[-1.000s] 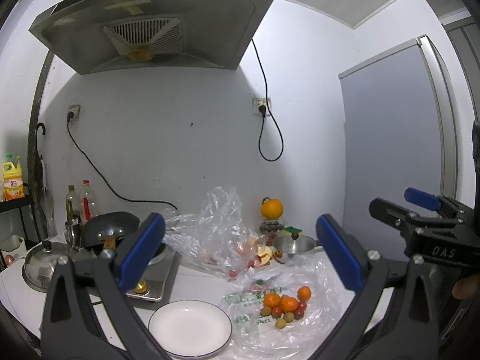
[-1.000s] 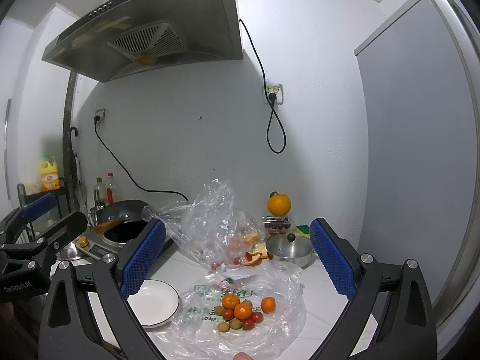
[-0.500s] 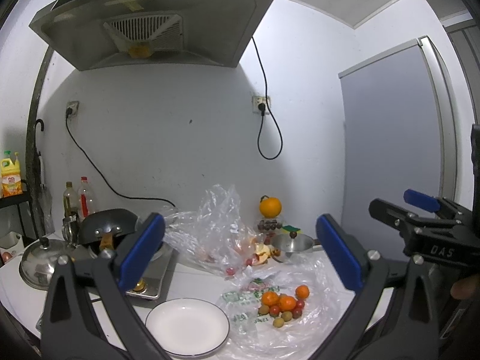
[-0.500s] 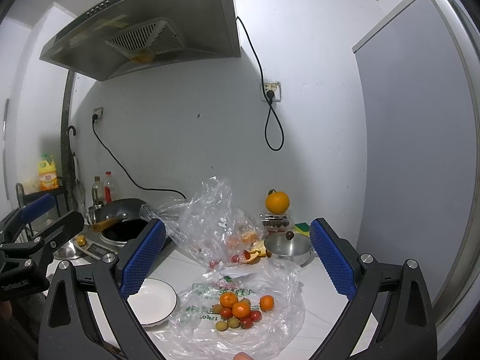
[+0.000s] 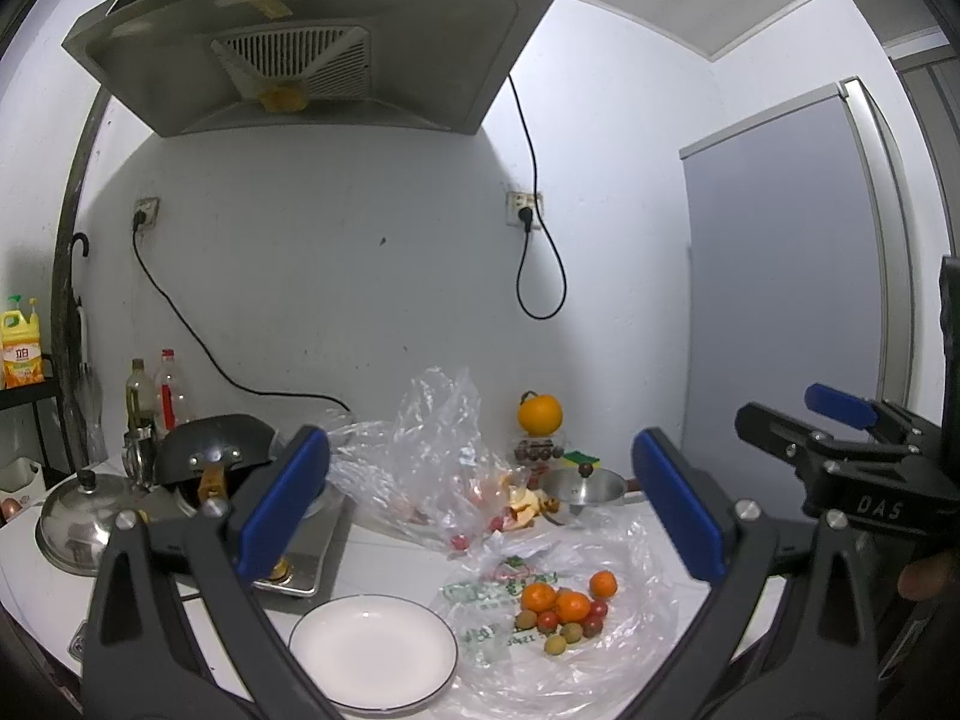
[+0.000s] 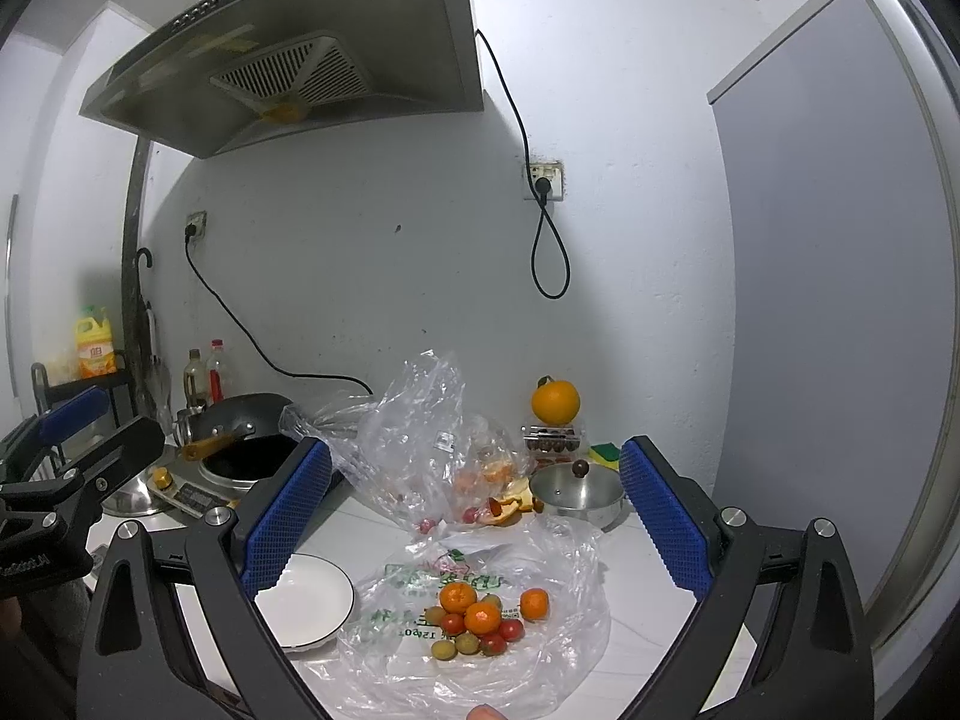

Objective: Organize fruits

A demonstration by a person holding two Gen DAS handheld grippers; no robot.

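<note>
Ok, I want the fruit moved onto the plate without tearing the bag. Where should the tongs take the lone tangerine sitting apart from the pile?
Grip the lone tangerine across its round middle, coming down from above with the right tongs. It sits apart from the fruit pile on the flattened plastic bag, so both sides look free; avoid pinching the film.

left gripper [image 5: 480, 510]: black angular frame, two arms with triangular cut-outs, silver screws at the joints; smooth blue pads [image 5: 282, 510] line the fingers at nine and three o'clock; right gripper [image 6: 474, 516]: same black frame and silver screws, its blue pads [image 6: 285, 519] carrying a fine grid texture; in the left wrist view the right tool's side reads "das" in pale letters at three o'clock, with a blue tip above; a bare fingertip [image 6: 486, 713] peeks in at six o'clock.
</note>
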